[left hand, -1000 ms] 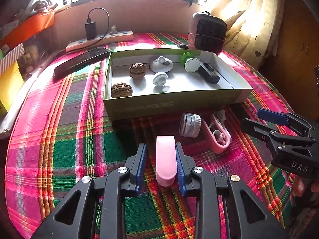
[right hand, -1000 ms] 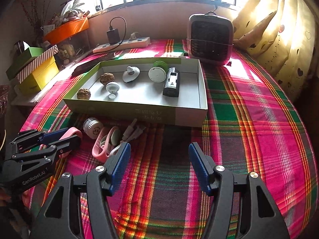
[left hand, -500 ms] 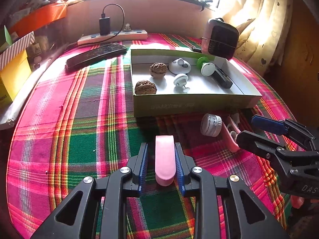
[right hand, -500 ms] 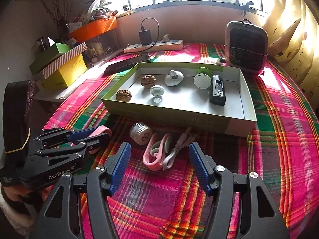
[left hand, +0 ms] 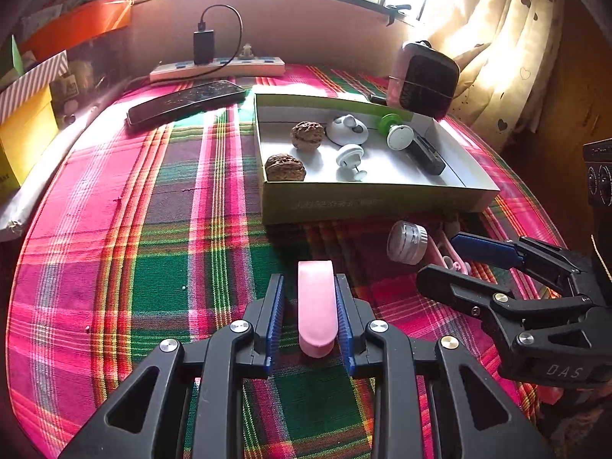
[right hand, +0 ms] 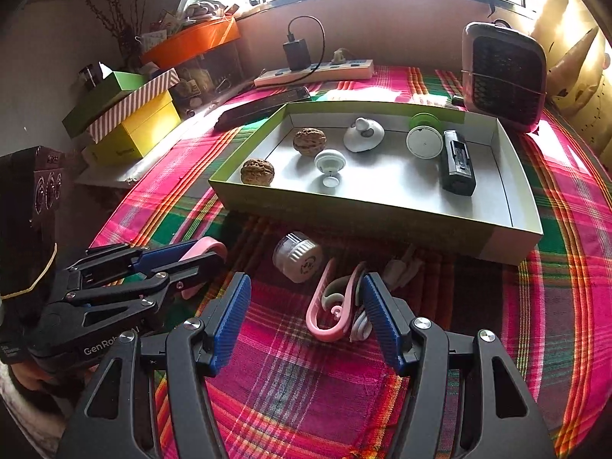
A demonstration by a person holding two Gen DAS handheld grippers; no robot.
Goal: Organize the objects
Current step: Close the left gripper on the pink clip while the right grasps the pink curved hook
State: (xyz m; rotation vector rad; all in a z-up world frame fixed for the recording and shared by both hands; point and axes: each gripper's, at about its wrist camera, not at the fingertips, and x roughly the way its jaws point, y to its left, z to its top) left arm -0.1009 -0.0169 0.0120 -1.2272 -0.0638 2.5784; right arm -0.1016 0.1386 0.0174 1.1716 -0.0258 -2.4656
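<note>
Left gripper (left hand: 309,298) clenched on pink clip (left hand: 317,306), right gripper (right hand: 306,302) released near pink holder (right hand: 329,308), small jar (right hand: 298,262) beside, possibly a cable, tray (right hand: 382,216) far.

power strip (right hand: 313,70) with charger far centre | heater (right hand: 503,76) far right | stacked boxes (right hand: 130,114) far left

My right gripper (right hand: 306,319) hangs wide open over the pink clip (right hand: 331,311); my left gripper (right hand: 208,254) clamps a pink piece (right hand: 204,246).
</note>
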